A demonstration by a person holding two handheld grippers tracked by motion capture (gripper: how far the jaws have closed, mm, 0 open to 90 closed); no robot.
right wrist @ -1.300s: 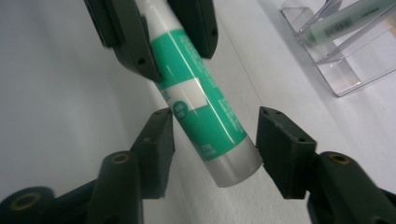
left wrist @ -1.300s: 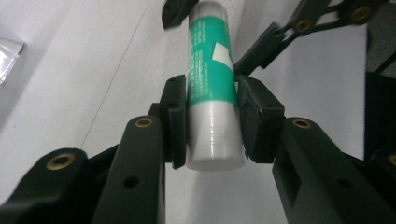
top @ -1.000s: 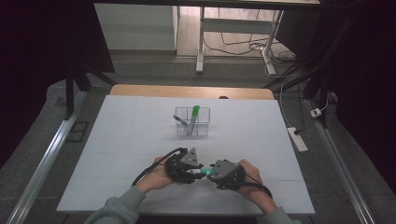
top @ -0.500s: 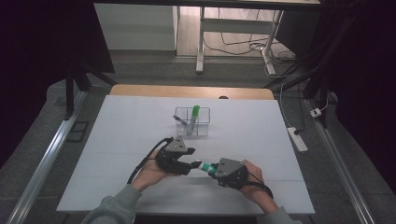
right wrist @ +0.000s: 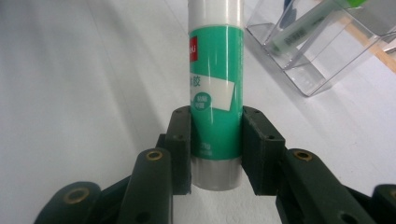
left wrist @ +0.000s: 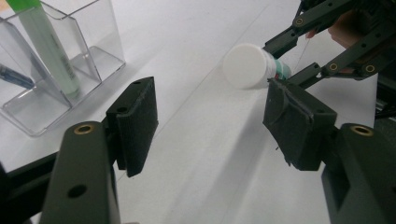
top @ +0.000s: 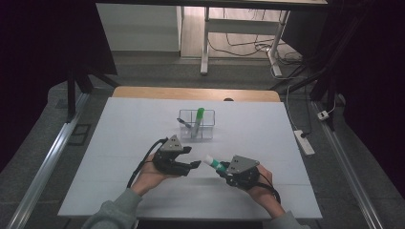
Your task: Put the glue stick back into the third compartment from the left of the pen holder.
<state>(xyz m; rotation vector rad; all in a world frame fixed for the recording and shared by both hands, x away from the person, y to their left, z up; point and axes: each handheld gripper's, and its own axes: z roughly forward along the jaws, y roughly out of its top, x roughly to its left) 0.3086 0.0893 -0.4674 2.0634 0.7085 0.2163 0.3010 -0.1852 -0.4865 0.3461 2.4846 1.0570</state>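
Glue stick sits clamped between the pads of the right gripper, held low on its green label, its white cap end pointing away from the tool. It looks light, stiff and smooth (probably a little slippery plastic), so the round body is the best hold. Left gripper stands open with nothing between its pads, just beside the cap.

Table bright, surroundings dark, soft shadows, close-ups slightly blurry
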